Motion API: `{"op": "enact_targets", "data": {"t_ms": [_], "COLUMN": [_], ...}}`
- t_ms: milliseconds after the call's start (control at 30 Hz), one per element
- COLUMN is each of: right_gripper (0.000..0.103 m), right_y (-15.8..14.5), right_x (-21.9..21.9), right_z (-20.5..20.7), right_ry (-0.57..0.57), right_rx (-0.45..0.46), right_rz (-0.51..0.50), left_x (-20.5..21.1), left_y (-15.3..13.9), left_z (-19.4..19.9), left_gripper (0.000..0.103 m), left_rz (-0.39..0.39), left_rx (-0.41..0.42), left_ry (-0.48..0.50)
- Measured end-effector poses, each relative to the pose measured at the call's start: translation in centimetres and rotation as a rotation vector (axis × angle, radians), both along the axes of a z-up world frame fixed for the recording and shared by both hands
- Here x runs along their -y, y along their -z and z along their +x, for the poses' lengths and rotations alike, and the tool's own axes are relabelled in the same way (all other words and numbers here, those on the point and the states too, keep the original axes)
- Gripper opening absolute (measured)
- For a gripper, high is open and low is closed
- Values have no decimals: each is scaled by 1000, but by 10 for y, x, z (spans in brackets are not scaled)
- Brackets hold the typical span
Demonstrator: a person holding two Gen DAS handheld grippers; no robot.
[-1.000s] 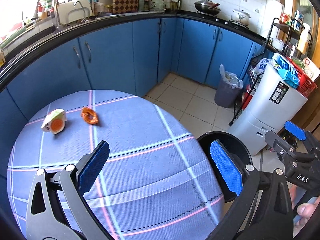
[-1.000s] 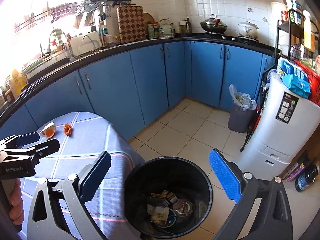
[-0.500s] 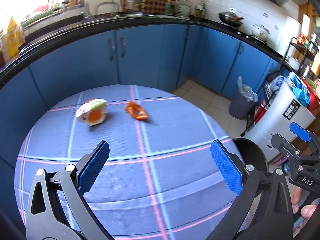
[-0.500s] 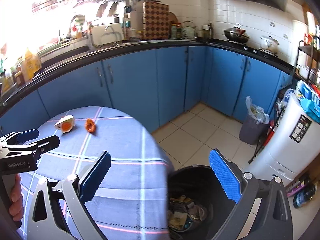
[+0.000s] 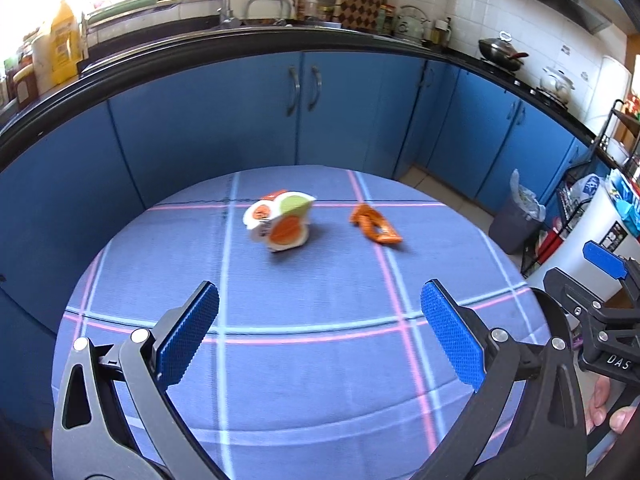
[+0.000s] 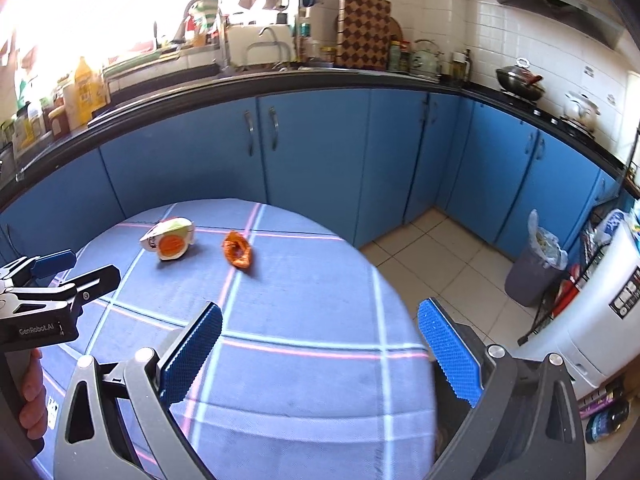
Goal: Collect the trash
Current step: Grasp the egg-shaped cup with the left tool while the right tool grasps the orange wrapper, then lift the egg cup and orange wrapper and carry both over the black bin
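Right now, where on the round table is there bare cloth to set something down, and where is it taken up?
The table is bare across its near half, from the left gripper up to the carton and the orange wrapper. Those two lie apart near the far edge, with a narrow strip of cloth between them. The right gripper hangs over the right edge.

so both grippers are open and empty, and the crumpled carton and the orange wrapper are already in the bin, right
Not quite. Both the left gripper and the right gripper are open and empty, but the crumpled carton and the orange wrapper lie apart on the checked tablecloth, not in the bin. Both wrist views show it.
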State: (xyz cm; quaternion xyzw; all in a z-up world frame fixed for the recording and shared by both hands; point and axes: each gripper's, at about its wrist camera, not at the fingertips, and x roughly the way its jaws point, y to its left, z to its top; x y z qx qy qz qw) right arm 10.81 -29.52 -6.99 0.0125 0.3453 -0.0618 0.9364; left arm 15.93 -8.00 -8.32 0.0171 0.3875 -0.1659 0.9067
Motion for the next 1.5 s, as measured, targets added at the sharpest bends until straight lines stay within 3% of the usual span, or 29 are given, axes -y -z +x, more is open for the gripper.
{"op": "enact_targets", "data": {"t_ms": [433,633,833,967,1000,1067,1167,1233,1333,1500], "right_gripper": [96,96,96,96,93,77,55,31,16,15], "right_y": [43,67,86,94,94,93,92,91,89,83], "right_x": [-39,-59,-68,-70,-68,-62,-57,-57,-60,-52], "right_z": [97,138,156,164,165,166,168,167,160,143], "right_ry": [-58,-107,-132,-138,-141,-142,-157,-166,-176,-159], "right_rx": [-90,-136,-161,-174,-177,-172,-171,-176,-169,-159], "right_rz": [60,-18,-68,-109,-101,-82,-39,-40,-73,-51], "left_x": [-34,-23,-10,0,1,3,3,2,0,-5], "left_y": [24,34,51,57,59,63,71,75,75,61], "left_z": [51,83,123,131,132,136,142,144,141,119], "left_gripper": [100,99,99,99,99,96,83,66,37,31], "left_rz": [27,71,81,114,117,122,110,112,85,89], "left_rx": [-16,1,-48,-30,-31,-39,-76,-92,-98,-54], "left_ry": [-17,25,66,83,85,78,71,62,72,96]}}
